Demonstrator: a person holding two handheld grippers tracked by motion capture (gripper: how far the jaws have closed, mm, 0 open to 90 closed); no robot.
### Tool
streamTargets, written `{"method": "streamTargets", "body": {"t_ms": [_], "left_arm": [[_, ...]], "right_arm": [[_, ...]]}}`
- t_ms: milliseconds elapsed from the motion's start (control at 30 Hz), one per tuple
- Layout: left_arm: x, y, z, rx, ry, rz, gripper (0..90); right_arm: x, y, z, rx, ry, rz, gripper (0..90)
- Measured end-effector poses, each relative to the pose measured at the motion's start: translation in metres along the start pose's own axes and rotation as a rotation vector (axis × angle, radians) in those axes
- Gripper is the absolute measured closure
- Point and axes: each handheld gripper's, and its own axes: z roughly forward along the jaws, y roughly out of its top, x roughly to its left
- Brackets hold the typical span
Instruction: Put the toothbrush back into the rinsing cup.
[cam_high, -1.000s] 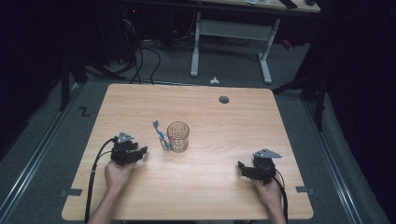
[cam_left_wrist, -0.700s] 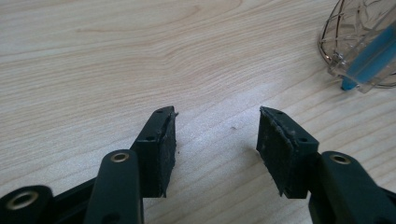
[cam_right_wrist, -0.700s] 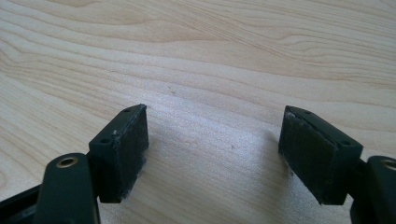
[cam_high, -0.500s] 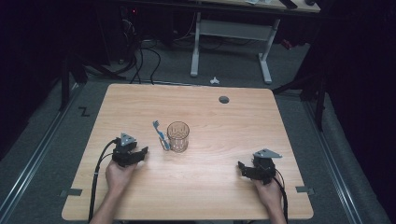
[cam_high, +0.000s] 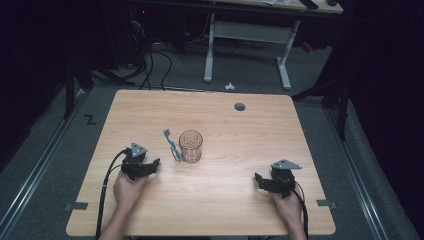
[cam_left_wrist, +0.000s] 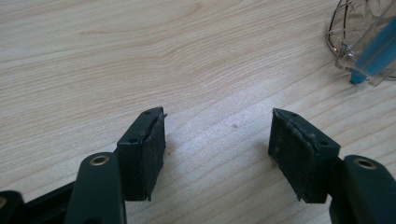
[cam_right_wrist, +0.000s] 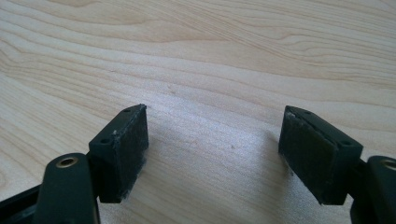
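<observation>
the wooden table (cam_high: 225, 215) carries very little: a clear patterned glass (cam_high: 190, 146) stands upright near its middle, and a blue-and-clear toothbrush (cam_high: 172, 145) lies flat just beside the glass on its left, close enough that whether the two touch cannot be told from above. the left gripper (cam_high: 152, 165) rests near the table's left front, its tips aimed toward the toothbrush but apart from it; the right gripper (cam_high: 258, 179) sits well apart at the right front, pointing inward over bare wood.

what has changed is small: the left gripper's jaws have just been opening, and in the left gripper view they stand spread over plain tabletop with nothing between them (the glass base and the toothbrush's blue end show at the upper right corner of that view). neither hand looks to have shifted against the earlier high views, and the glass and toothbrush lie where they lay.

the right gripper's jaws are likewise spread wide and hold nothing.

my reading is that the left hand is readying to reach for the toothbrush, with the pickup itself not yet begun.
</observation>
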Motion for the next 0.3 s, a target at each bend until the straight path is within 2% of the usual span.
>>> {"method": "streamTargets", "body": {"t_ms": [300], "left_arm": [[0.0002,0.0001,0.0,0.0,-0.001,-0.006,36.6]], "right_arm": [[0.0,0.0,0.0,0.0,0.0,0.0,24.4]]}}
